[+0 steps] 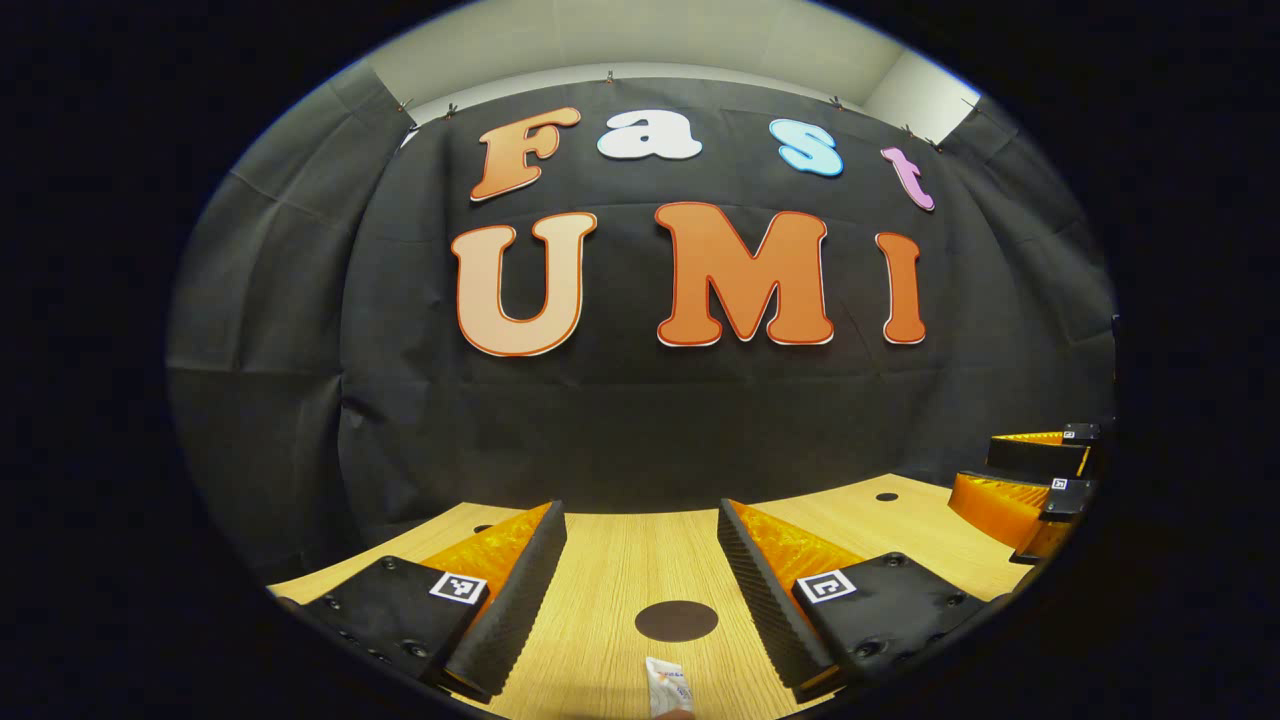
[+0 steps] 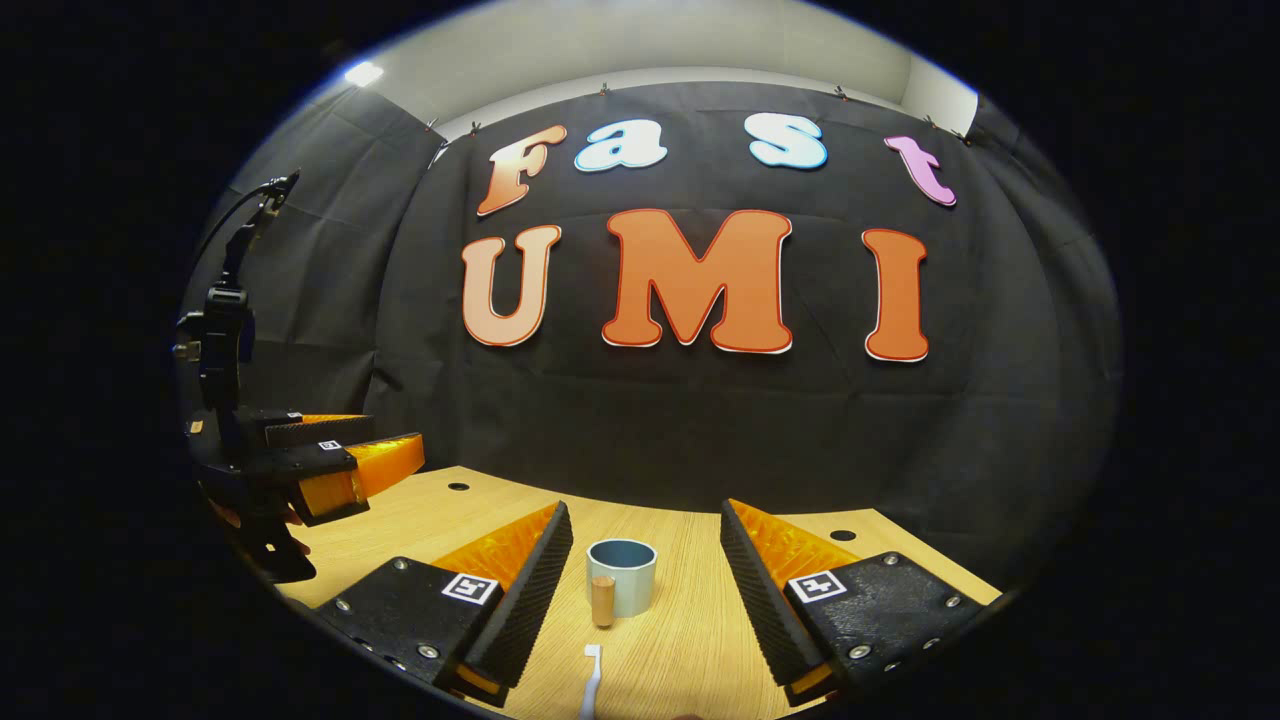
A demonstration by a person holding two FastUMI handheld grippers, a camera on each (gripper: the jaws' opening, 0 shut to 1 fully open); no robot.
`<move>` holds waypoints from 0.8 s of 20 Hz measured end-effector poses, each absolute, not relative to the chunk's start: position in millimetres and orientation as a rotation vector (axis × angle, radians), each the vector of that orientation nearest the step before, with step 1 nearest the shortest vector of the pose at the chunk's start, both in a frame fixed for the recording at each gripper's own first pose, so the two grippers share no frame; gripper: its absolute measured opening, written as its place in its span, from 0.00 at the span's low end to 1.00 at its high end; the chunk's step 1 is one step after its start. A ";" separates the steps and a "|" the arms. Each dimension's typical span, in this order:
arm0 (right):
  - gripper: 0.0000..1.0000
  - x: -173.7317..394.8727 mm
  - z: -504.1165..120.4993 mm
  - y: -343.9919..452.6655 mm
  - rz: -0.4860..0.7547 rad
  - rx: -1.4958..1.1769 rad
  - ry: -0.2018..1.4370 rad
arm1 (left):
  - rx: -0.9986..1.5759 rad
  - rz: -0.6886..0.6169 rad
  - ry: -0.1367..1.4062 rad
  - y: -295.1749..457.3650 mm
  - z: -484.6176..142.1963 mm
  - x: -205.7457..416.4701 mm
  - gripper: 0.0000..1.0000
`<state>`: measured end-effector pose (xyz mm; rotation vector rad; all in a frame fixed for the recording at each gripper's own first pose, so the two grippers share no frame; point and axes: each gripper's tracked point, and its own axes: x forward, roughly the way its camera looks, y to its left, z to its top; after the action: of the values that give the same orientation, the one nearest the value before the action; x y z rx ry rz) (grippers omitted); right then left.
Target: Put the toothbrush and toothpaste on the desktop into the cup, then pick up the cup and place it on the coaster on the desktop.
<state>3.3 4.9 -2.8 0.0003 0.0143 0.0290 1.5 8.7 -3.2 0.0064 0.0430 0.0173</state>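
From the left gripper view, the left gripper hangs low over the wooden desktop with its 2 fingers spread wide and nothing between them but bare wood. A dark round coaster lies flat in that gap, touching neither finger. Just nearer than the coaster, at the bottom edge of the view, the crimped end of the white toothpaste tube pokes into sight; the rest of it is cut off. Beyond the fingers the desktop runs clear up to the black cloth wall, with a small dark hole in the wood towards the far right. The right gripper shows at the right edge of this view, well apart.

In the right gripper view, the right gripper also has its jaws spread wide and empty. Between the fingers stands a pale blue-grey cup, upright, mouth open, touching neither finger. A short wooden peg stands upright just in front of the cup, close against its wall; whether they touch I cannot tell. Nearer still, the white toothbrush lies on the wood, running off the bottom edge. There is free desktop on both sides of the cup and behind it. The left gripper, with orange fingers, hovers above the desktop's left part, clear of the cup.
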 end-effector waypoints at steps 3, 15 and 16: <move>0.90 5.4 1.0 7.5 0.039 0.007 0.013 | -0.019 -0.015 0.084 1.5 -10.0 1.1 0.97; 0.90 4.9 -48.8 19.9 0.080 -0.040 0.193 | -0.017 -0.037 0.380 -0.2 -88.4 -3.8 0.97; 0.90 3.1 -55.6 21.6 0.087 -0.044 0.213 | -0.013 -0.042 0.402 -1.4 -94.3 -2.6 0.97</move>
<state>3.1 21.6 -55.6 -0.0437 0.2129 0.0866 -2.6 -1.4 -94.3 -0.0132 0.4023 -0.0419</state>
